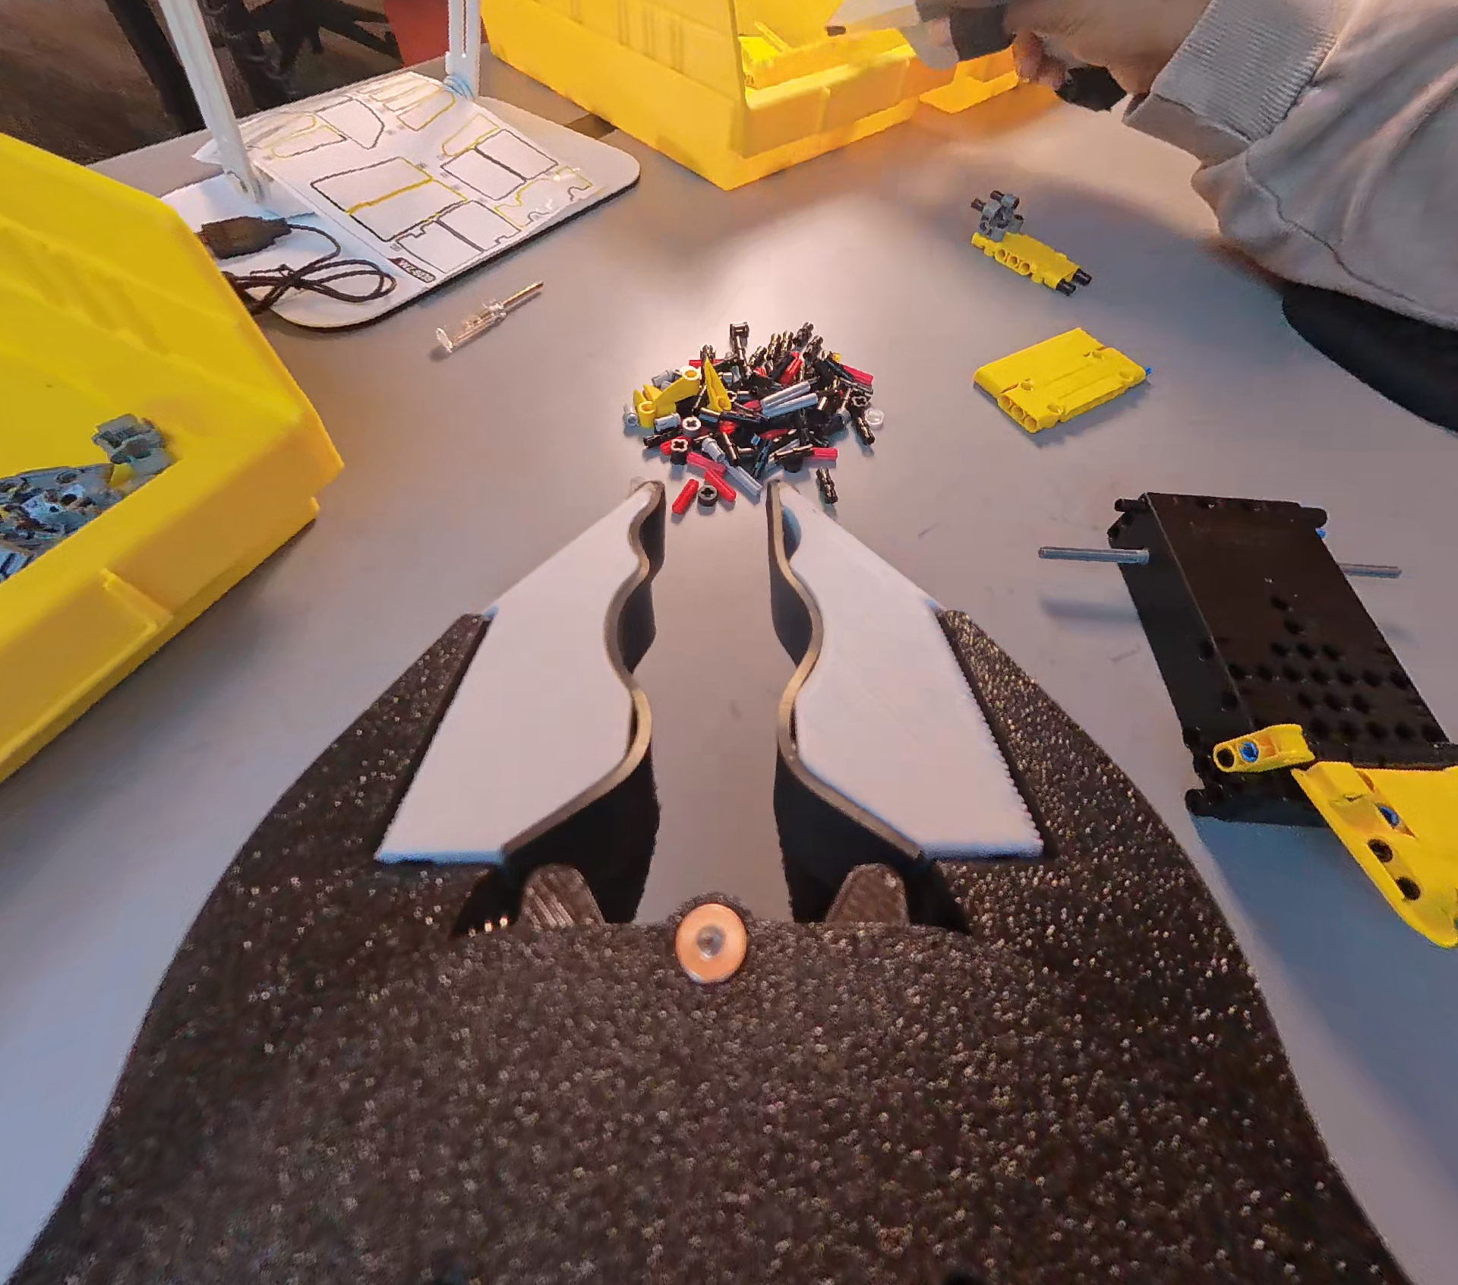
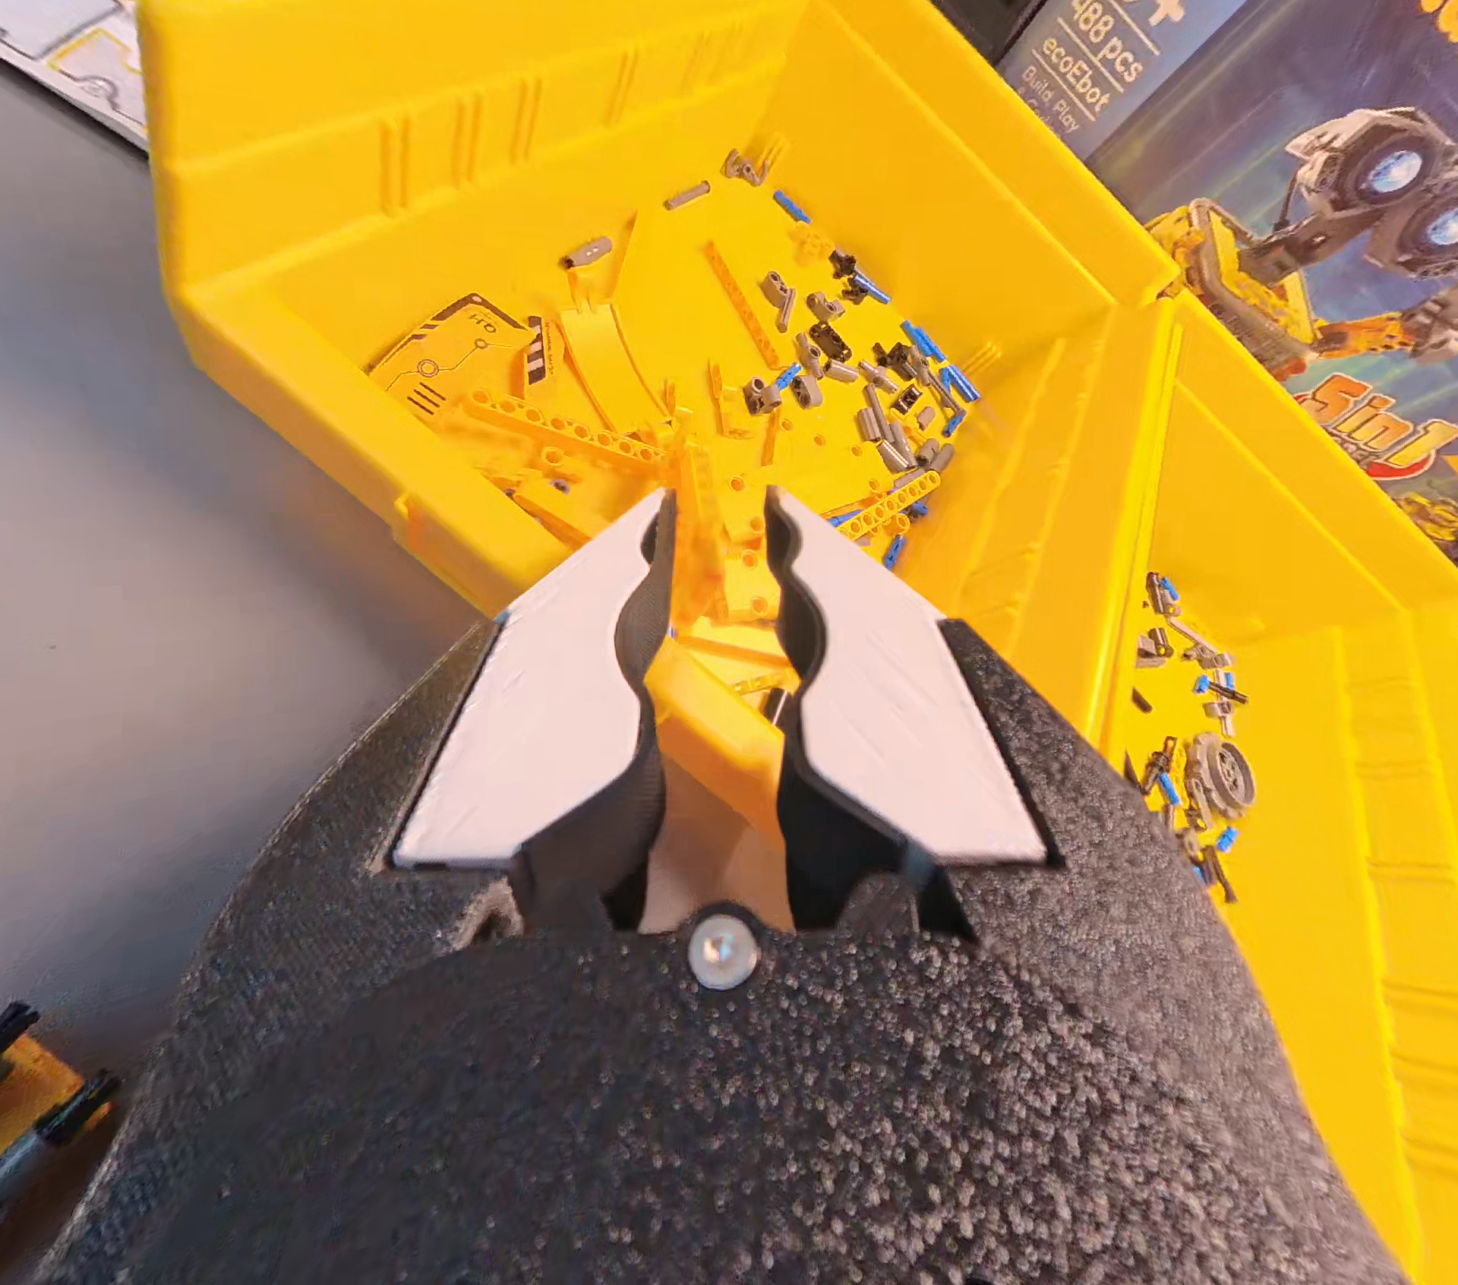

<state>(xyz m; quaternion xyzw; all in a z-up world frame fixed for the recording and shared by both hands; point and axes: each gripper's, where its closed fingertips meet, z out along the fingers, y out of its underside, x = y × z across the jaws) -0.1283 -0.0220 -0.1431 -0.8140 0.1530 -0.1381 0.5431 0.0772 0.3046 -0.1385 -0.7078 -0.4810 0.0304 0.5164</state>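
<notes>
1. Grey-fingered and black-bodied, the left gripper [image 1: 714, 497] hovers low over the grey table [image 1: 473, 616] with its jaws apart and nothing between them.
2. Just beyond its fingertips lies a small heap of black, red, grey and yellow plastic pins and connectors [image 1: 753, 415]; a few red and black strays lie nearly between the tips.
3. To its left stands a yellow plastic bin [image 1: 158, 442] holding grey parts; to its right lie a black perforated plate [image 1: 1278, 655], a flat yellow panel [image 1: 1061, 379] and a small yellow beam assembly [image 1: 1026, 249].
4. Farther back, a white sticker sheet [image 1: 410, 174] lies flat.
5. The right gripper [image 2: 718, 497] is held over the front of a large yellow plastic tray [image 2: 473, 87], jaws apart and empty.
6. Beneath its tips lie yellow perforated beams [image 2: 568, 426]; grey and blue pins [image 2: 891, 395] are scattered to the right.
7. A dark printed box [image 2: 1262, 142] stands behind the tray.
</notes>
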